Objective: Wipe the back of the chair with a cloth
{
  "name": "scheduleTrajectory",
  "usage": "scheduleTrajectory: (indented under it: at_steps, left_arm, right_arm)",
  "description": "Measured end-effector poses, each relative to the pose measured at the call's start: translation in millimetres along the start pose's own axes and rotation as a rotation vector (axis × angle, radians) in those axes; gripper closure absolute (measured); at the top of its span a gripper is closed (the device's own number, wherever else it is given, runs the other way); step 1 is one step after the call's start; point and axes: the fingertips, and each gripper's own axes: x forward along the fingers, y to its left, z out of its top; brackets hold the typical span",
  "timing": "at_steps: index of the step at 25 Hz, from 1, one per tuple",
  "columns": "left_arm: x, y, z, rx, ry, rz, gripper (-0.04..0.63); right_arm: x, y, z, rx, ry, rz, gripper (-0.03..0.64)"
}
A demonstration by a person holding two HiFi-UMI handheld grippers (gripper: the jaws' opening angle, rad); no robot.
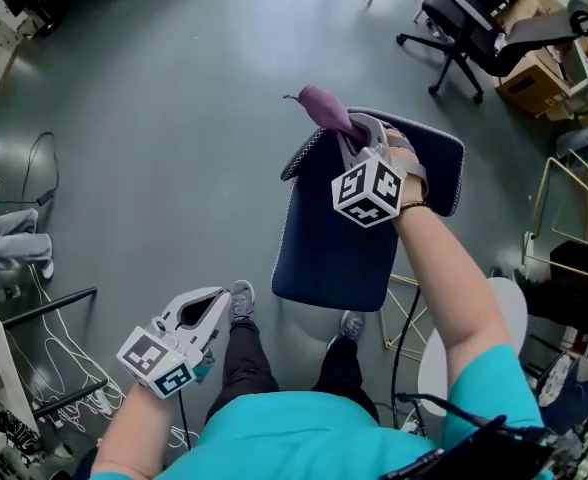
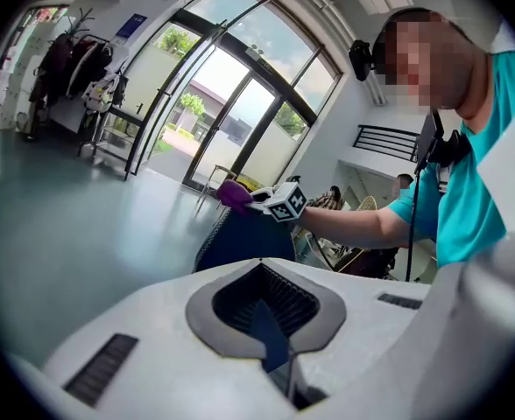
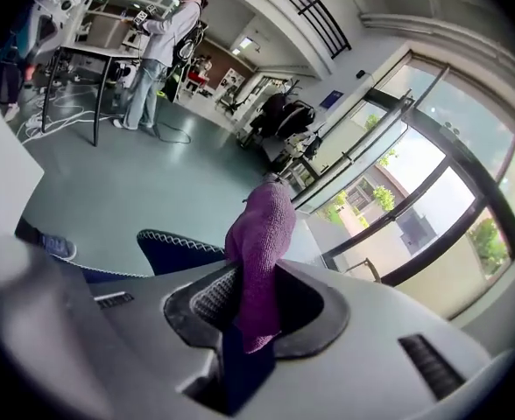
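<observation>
Grips a bunched purple terry cloth point(image 1: 319, 106) between the jaws of the right gripper point(image 1: 352, 133), right at the top edge of the dark blue upholstered chair point(image 1: 329, 248) with pale stitched piping, with the loose end poking out beyond that edge. Hangs the left gripper point(image 1: 214, 308) low and to the left of the chair, clear of it, jaws pressed together on nothing. Cannot settle how much of the chair's back is wiped: no streaks or dust on the fabric, fitting equally a stroke about to run down from the top or one finishing there.
</observation>
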Motion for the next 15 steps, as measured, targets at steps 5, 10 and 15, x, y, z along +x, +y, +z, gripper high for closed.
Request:
scheduleTrajectory:
  at_steps: [5, 10, 15]
  left_arm:
    - [20.6, -13.9, -9.1, -0.007, 0.042, -0.025, 0.600]
    - [46.5, -41.8, -22.7, 0.034, 0.112, -0.082, 0.600]
    - [90.8, -93.6, -27.5, 0.055, 0.154, -0.147, 0.600]
  right_arm:
    - [-10.5, -12.0, -36.6, -0.001, 0.059, -0.048, 0.528]
    - [-46.9, -27.7, -110.0, 0.048, 0.156, -0.110, 0.528]
    - [-94.6, -67.6, -229.8, 0.121, 0.291, -0.168, 0.528]
